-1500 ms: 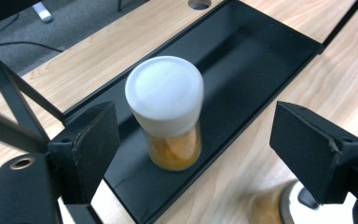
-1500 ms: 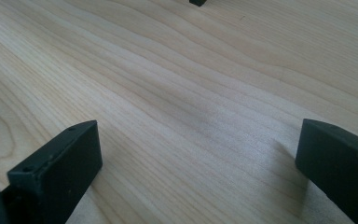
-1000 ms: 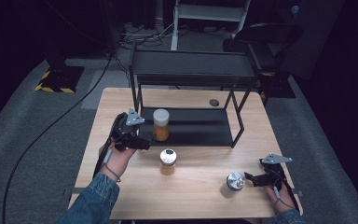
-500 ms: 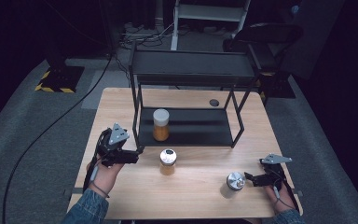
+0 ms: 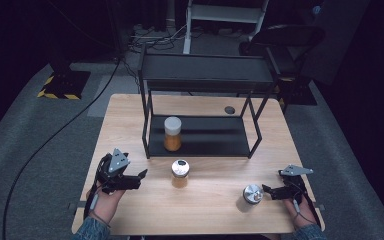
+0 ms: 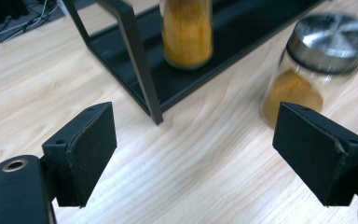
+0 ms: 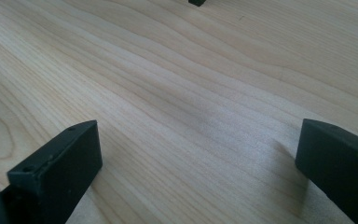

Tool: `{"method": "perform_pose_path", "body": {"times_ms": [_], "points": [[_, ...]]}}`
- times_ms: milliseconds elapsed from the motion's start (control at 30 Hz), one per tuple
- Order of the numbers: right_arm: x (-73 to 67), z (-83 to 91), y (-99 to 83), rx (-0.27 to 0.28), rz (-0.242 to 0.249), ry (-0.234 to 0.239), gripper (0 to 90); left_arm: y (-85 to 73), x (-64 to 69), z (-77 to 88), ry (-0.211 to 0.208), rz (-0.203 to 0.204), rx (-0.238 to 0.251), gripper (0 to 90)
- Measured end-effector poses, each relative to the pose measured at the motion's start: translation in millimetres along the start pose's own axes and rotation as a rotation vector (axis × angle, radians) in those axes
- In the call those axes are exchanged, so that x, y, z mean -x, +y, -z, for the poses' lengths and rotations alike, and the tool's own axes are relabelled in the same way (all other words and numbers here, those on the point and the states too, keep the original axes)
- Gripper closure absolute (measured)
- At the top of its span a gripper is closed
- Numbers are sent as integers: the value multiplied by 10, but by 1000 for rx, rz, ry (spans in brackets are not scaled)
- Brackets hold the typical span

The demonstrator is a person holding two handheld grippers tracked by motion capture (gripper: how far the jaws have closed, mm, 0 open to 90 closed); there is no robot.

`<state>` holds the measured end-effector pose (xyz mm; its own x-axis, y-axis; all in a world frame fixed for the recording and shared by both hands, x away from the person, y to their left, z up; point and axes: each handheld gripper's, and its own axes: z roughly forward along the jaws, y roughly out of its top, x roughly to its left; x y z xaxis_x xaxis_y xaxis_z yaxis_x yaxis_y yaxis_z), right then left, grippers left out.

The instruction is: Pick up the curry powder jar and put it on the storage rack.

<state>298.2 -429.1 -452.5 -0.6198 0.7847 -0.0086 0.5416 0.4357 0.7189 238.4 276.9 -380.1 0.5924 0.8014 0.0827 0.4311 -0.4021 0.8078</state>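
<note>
Lowered from the black rack (image 5: pixel 205 80), the empty open left gripper (image 5: pixel 139 177) now rests on the pale wood table (image 5: pixel 130 107), ringed by grey carpet (image 5: pixel 30 150), while the right gripper (image 5: pixel 269 192) also gapes.

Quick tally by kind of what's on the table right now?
Spice jars with orange powder: 2 (on the rack's lower shelf; on the table)
Metal-topped jar: 1
Black rack: 1
Total: 4

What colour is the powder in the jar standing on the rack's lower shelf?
Orange-yellow, like ground spice; the jar shows it best in the left gripper view.
</note>
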Motion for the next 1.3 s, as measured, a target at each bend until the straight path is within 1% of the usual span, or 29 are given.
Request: {"method": "perform_pose_path", "body": {"times_ms": [133, 333, 500, 667, 833, 967, 1100, 1200, 1300], "points": [[-2, 0, 0, 0, -1, -1, 1, -90, 5, -41, -2, -7, -18, 132], [-6, 0, 1, 0, -3, -2, 1, -243, -36, -95, -7, 35, -31, 130], [-9, -1, 1, 0, -4, -3, 1, -341, -57, -142, -14, 38, -52, 130], [-9, -1, 1, 0, -4, -3, 1, -393, -75, -197, -19, 46, -86, 129], [-9, -1, 1, 0, -4, -3, 1, -447, -74, -261, -20, 60, -108, 130], [-9, -1, 1, 0, -3, -3, 1, -468, -78, -299, -23, 70, -125, 131], [-9, -1, 1, 0, -4, -3, 1, -477, -92, -339, -23, 83, -152, 130], [-9, -1, 1, 0, -4, -3, 1, -511, -110, -358, -25, 101, -156, 129], [-9, -1, 1, 0, -4, -3, 1, -539, -112, -386, -21, 106, -171, 129]]}}
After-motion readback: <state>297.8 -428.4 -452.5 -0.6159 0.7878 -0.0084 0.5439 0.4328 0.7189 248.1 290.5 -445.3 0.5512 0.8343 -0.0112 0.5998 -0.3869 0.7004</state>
